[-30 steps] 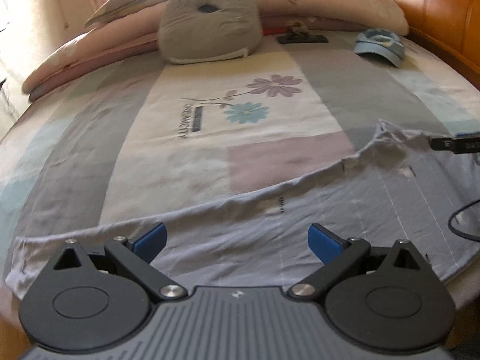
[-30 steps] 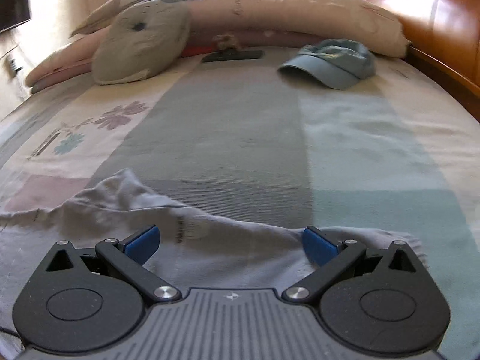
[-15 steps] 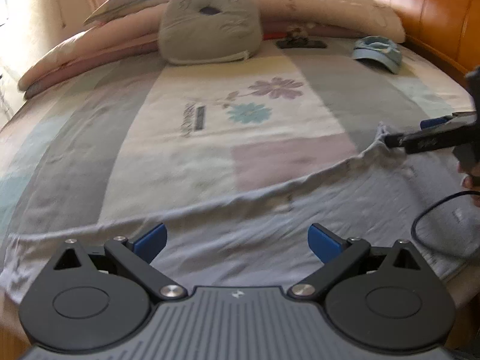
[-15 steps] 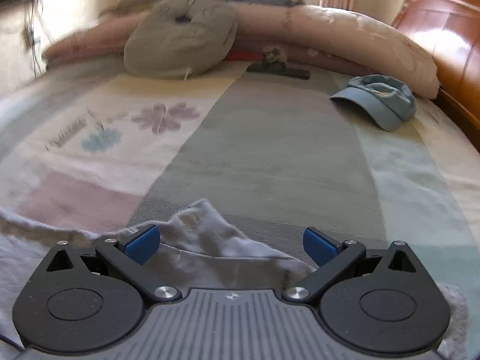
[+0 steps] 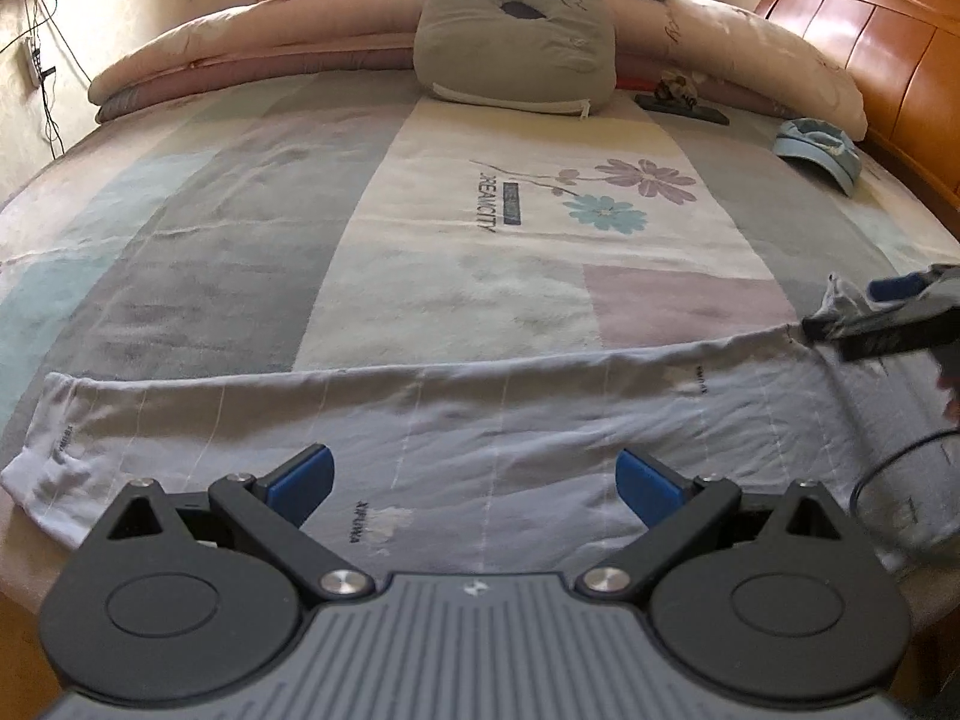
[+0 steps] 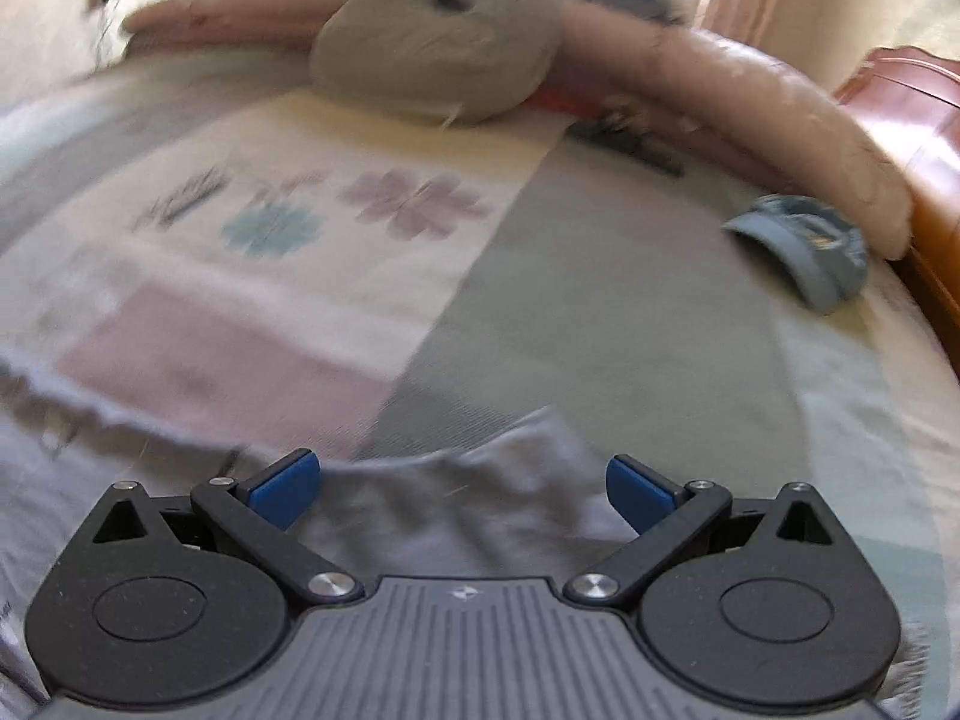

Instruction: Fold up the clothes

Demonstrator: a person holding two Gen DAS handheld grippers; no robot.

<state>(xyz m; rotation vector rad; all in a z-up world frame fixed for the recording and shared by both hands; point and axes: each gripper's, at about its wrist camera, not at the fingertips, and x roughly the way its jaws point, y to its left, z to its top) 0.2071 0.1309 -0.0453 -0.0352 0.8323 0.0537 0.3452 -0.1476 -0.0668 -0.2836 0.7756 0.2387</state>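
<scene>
Garment (image 5: pixel 480 420) lay spread flat along near edge of bed (image 5: pixel 240 240), no fold made yet, I judged. My left gripper (image 5: pixel 474 480) hovered over it, jaws spread, empty. My right gripper (image 6: pixel 459 483), jaws spread, at bunched far corner, nothing pinched. All folding left.

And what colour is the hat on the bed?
The hat is light blue, seen sharpest in the left wrist view.

place: home bedroom | cues: bed (image 5: pixel 420 276), pillows (image 5: pixel 516 36), wooden headboard (image 5: pixel 888 54)
</scene>
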